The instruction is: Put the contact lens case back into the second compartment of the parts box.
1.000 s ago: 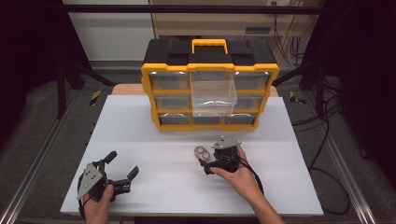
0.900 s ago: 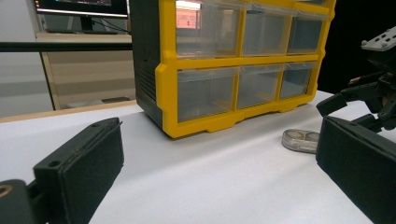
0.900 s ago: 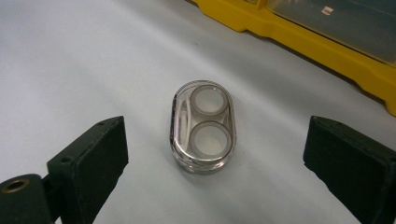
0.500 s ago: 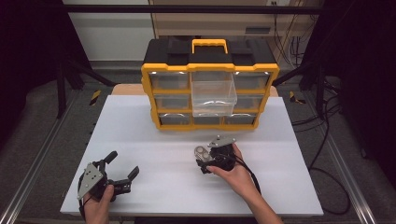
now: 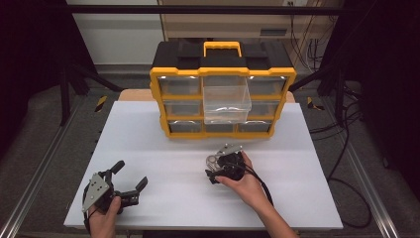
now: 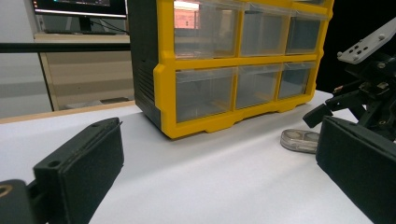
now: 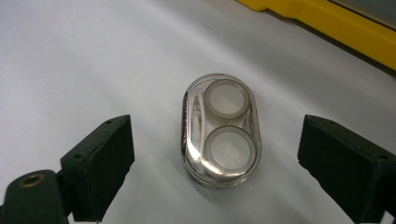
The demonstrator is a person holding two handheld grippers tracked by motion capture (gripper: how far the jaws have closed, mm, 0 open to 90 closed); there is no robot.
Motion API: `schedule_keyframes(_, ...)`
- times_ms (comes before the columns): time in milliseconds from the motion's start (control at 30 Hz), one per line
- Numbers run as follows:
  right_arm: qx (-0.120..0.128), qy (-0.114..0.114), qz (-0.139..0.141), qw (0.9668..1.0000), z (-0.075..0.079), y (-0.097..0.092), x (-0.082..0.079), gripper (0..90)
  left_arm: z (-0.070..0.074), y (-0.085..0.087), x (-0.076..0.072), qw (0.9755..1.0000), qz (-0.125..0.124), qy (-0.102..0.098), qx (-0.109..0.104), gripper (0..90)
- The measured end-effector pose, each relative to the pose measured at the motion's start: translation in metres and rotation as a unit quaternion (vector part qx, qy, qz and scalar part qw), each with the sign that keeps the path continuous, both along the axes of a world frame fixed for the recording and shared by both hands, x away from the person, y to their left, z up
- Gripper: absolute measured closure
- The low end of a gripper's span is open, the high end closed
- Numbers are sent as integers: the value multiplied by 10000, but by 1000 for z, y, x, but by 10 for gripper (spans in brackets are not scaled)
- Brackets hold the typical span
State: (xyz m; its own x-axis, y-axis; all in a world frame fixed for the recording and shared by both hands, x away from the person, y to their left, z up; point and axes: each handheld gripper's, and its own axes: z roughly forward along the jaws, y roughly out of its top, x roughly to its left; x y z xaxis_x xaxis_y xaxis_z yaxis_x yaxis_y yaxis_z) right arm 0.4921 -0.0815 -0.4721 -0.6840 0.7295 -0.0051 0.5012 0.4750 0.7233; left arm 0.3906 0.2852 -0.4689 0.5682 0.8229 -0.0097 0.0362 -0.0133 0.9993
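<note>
**Right gripper lined up over clear oval case, not yet gripped**

The right gripper (image 5: 214, 171) sat low over the white table (image 5: 148, 148), in front of the yellow-and-black drawer organizer (image 5: 223, 89). Its jaws had just been closing in, but both black pads (image 7: 100, 163) stood clear of the case (image 7: 219, 135). The case lay flat on the table between them, untouched. Jaws straddled its narrow width, probably because that gave the shorter span to pinch.

The left gripper (image 5: 130, 183) rested near the table's front left corner, jaws spread wide with nothing in them. It looked parked out of the way.

The middle top drawer (image 5: 227, 101) stood pulled out and looked empty. That seemed the likely destination for the case, judging from the layout.

Materials: the case was clear hard plastic, a rounded oval with two round pale discs inside, glossy with glare along one edge. Could be slippery. The pads were matte black, blocky, looked rubbery. Drawers were transparent plastic in a yellow frame, with a yellow handle on top. The table surface was smooth matte white.
</note>
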Motion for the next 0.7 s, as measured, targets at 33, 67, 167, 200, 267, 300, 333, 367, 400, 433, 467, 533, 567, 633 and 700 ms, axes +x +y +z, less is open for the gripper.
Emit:
schedule_keyframes(33, -13, -4, -12, 10000, 0, 0, 0, 139, 0, 0, 0, 10000, -1, 2, -2, 7)
schedule_keyframes(67, -25, 29, -6, 10000, 0, 1, 1, 149, 0, 0, 0, 10000, 0, 2, -4, 8)
schedule_keyframes(167, -20, 115, -27, 9999, -1, 2, 2, 188, 0, 0, 0, 10000, -2, -1, -5, 8)
schedule_keyframes(200, -23, 137, -3, 9999, -1, 2, 3, 198, 0, 0, 0, 10000, -2, -2, -4, 8)
schedule_keyframes(267, -25, 155, 0, 9999, -2, 2, 3, 223, 0, 0, 0, 10000, -6, -1, -2, 7)
schedule_keyframes(300, -12, 186, -25, 9998, -2, 2, 4, 234, 0, 0, 0, 10000, -6, 0, -2, 8)
schedule_keyframes(333, -14, 202, -52, 9998, -2, 2, 4, 242, 0, 0, 0, 10000, -8, 0, -3, 7)
schedule_keyframes(367, -16, 198, -30, 9998, -3, 1, 5, 255, 0, 0, 0, 10000, -9, -1, -1, 8)
schedule_keyframes(400, 13, 203, -55, 9998, -3, 1, 6, 267, 0, 0, 0, 10000, -10, 0, 1, 8)
schedule_keyframes(433, 51, 220, -76, 9997, -4, 1, 8, 300, 0, 0, 0, 10000, -11, 0, 3, 8)
schedule_keyframes(467, 51, 220, -76, 9997, -4, 1, 8, 300, 0, 0, 0, 10000, -10, -1, 3, 8)
schedule_keyframes(533, 42, 241, -85, 9997, -4, 2, 10, 340, 0, 0, 0, 10000, -10, -1, 1, 8)
schedule_keyframes(567, 54, 236, -67, 9997, -4, 2, 11, 367, 0, 0, 0, 10000, -9, -1, 1, 8)
schedule_keyframes(633, 67, 245, -69, 9997, -5, 2, 12, 412, 0, 0, 0, 10000, -6, 2, 2, 8)
schedule_keyframes(700, 41, 242, -51, 9997, -6, 3, 13, 452, 0, 0, 0, 10000, -5, 5, -1, 7)
